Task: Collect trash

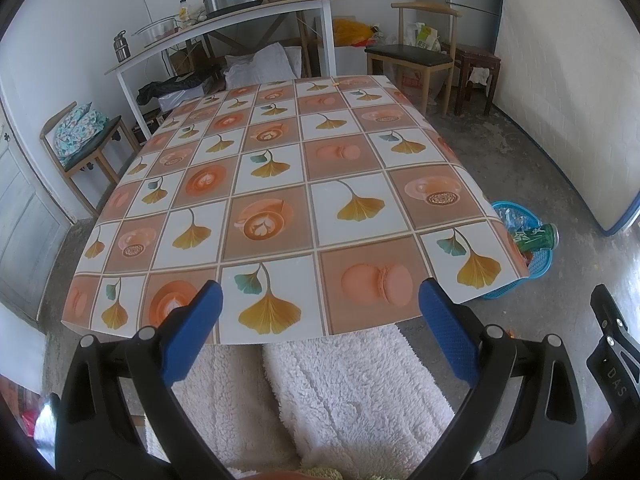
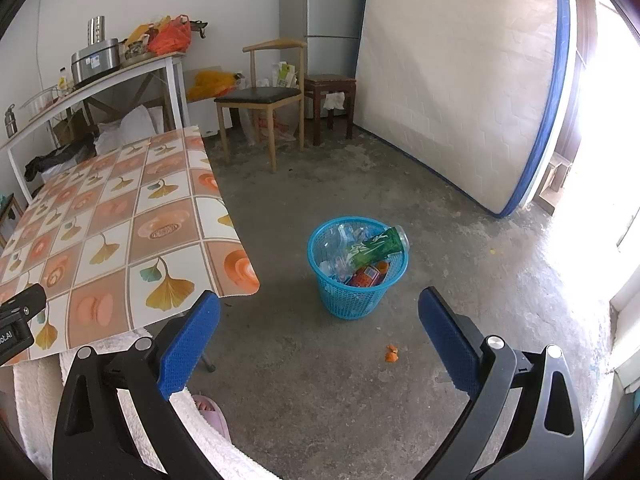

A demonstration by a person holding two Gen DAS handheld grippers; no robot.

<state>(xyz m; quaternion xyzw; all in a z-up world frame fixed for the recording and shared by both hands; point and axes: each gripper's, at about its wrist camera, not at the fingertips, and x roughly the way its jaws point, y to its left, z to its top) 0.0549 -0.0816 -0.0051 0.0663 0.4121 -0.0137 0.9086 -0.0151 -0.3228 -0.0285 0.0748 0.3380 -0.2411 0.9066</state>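
On the concrete floor just right of the table stands one round blue plastic basket with lattice walls. We count inside it one green-labelled bottle lying across the rim, one orange-labelled bottle lower down, and clear crumpled plastic whose pieces we cannot number. One small orange scrap lies on the floor near the basket, apart from it. The table wears a glossy oilcloth of square tiles printed with ginkgo leaves, coffee cups and macarons. We hold two tongs. The left gripper hangs over the table's near edge, its ribbed blue pads spread wide, gripping nothing. The right gripper hangs above the floor, facing the basket, likewise wide apart and bare.
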